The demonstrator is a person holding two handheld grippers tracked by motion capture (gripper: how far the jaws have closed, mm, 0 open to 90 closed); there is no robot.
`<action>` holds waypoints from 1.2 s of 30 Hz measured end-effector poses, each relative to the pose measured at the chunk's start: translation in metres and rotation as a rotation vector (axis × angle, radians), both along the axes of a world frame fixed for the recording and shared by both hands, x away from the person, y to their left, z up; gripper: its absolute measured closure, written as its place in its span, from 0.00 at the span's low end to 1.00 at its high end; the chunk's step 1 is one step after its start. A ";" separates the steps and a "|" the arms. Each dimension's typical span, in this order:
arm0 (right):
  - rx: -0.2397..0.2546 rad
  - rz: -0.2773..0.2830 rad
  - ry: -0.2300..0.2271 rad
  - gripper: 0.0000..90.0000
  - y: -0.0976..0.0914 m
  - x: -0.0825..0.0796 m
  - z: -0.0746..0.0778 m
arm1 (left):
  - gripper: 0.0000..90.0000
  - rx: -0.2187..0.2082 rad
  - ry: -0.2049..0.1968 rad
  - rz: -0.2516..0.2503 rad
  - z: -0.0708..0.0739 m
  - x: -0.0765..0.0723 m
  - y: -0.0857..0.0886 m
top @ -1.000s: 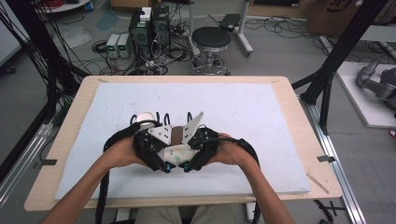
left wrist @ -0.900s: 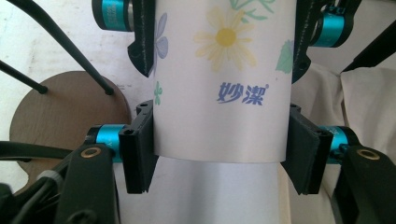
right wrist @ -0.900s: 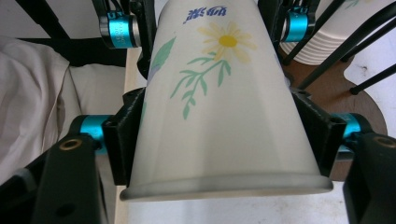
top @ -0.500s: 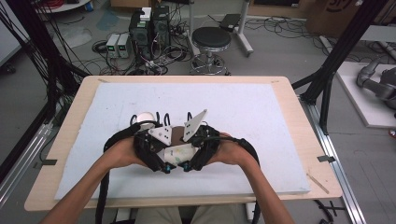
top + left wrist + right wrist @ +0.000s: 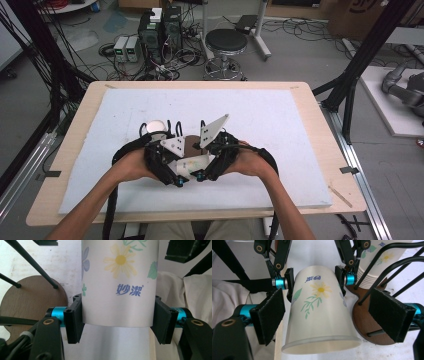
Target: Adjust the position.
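A flower-printed paper cup (image 5: 120,290) lies level between the two hands, low in the middle of the table (image 5: 192,162). My left gripper (image 5: 117,322) is shut on it, a pad pressing each side near the closed end. My right gripper (image 5: 329,312) faces it from the other side. Its jaws have just been opening and stand open around the cup's (image 5: 319,312) rim end, with the right pad (image 5: 390,315) well clear of it. A stack of like cups (image 5: 374,260) sits in a black wire holder on a round wooden base (image 5: 362,315), just behind the grippers.
A white foam board (image 5: 280,115) covers the wooden table (image 5: 320,130). The cup holder's wooden base (image 5: 27,300) is close on the far side of the hands. A stool (image 5: 226,42) and electronics boxes (image 5: 160,30) stand on the floor past the far edge.
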State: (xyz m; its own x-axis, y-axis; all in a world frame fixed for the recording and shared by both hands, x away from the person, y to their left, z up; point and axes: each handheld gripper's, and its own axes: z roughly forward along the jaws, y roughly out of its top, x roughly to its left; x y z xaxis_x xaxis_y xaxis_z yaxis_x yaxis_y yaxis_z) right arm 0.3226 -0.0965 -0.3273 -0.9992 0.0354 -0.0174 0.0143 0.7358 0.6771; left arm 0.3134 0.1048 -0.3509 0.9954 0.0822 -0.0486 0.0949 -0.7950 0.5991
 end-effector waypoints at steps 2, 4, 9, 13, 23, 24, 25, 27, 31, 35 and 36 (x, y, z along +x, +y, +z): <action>0.006 -0.002 -0.004 0.16 -0.001 0.000 0.001 | 0.40 -0.006 0.000 0.005 0.000 0.000 0.000; 0.015 -0.002 -0.005 0.16 -0.002 -0.001 0.002 | 0.40 -0.016 0.003 0.004 -0.001 -0.001 0.002; 0.107 -0.015 0.012 0.16 -0.015 0.002 0.004 | 0.40 -0.074 0.005 0.027 -0.006 -0.001 0.011; 0.128 -0.032 0.015 0.16 -0.021 0.002 0.003 | 0.40 -0.140 0.004 0.049 -0.009 -0.001 0.018; 0.189 -0.055 0.016 0.16 -0.035 0.002 0.000 | 0.40 -0.245 0.009 0.080 -0.017 -0.001 0.033; 0.189 -0.055 0.016 0.16 -0.035 0.002 0.000 | 0.40 -0.257 0.012 0.080 -0.018 0.000 0.034; 0.195 -0.060 0.015 0.16 -0.036 0.002 0.000 | 0.40 -0.270 0.014 0.083 -0.019 0.000 0.035; 0.203 -0.062 0.017 0.16 -0.037 0.002 -0.001 | 0.40 -0.291 0.022 0.089 -0.020 0.001 0.038; 0.224 -0.074 0.017 0.16 -0.042 0.003 -0.003 | 0.40 -0.351 0.021 0.081 -0.023 0.002 0.042; 0.240 -0.075 0.020 0.16 -0.044 0.003 -0.005 | 0.40 -0.406 0.016 0.101 -0.025 0.002 0.045; 0.243 -0.077 0.021 0.16 -0.045 0.003 -0.006 | 0.40 -0.418 0.019 0.101 -0.025 0.003 0.046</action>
